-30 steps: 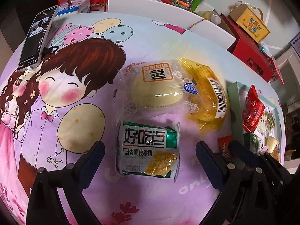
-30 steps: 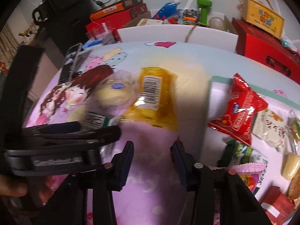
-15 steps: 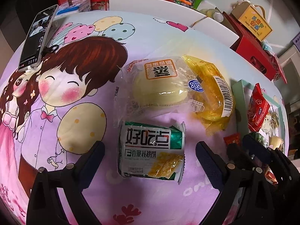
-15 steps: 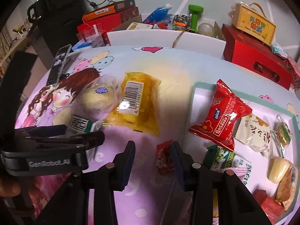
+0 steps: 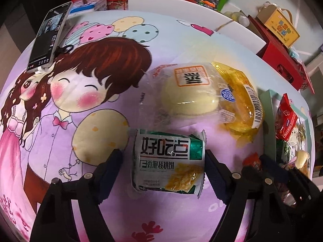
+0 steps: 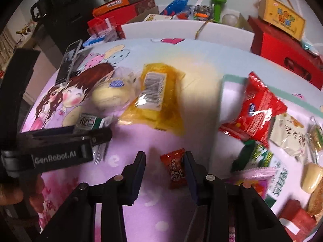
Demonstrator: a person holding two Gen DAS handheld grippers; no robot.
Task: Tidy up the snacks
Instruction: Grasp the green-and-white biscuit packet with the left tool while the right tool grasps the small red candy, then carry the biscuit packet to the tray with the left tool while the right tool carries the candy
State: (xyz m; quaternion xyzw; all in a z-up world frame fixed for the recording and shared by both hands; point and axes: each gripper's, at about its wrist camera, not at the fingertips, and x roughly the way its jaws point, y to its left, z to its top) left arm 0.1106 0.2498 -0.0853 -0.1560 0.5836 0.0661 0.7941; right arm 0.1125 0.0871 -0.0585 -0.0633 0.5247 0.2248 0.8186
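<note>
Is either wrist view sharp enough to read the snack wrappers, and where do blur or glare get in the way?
Left wrist view: sharp, the green-and-white biscuit pack print is legible, edges bent by fisheye. Right wrist view: motion-smeared, the yellow wrapped cake carries a glare patch, the red snack bag is soft, and the small red candy is clearest.

Light: soft, even, indoor.
Glare: on the yellow wrapper (image 6: 153, 92).
Blur: right wrist view smeared.
Edges: fisheye bending, dark corners.

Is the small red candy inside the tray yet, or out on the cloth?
Out: the red candy lies on the cloth beside the tray.
</note>
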